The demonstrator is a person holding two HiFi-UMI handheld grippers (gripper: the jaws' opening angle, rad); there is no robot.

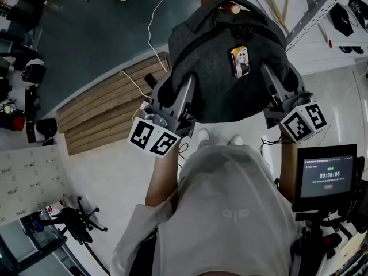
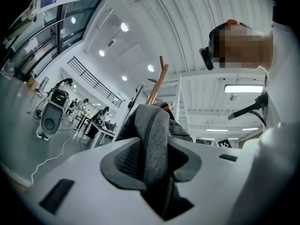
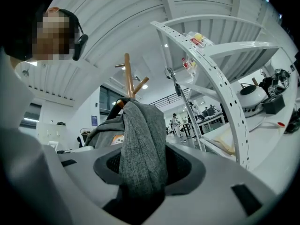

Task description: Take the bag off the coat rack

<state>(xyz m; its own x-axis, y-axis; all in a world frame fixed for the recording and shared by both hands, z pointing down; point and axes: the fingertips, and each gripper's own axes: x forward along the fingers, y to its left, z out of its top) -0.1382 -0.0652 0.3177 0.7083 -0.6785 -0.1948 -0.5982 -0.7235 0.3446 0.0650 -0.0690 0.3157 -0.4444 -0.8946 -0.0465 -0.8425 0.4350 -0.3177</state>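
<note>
Where the bag (image 1: 229,88) hangs, wooden planks (image 1: 102,111) lie beside pale floor (image 1: 115,180).

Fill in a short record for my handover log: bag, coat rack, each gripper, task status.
bag: grey backpack, top hung on the rack
coat rack: wooden, pegs rising above the bag
left gripper: shut on a grey fold of the bag
right gripper: shut on a grey fold of the bag
task status: bag gripped on both sides, apparently not yet lifted off
</note>
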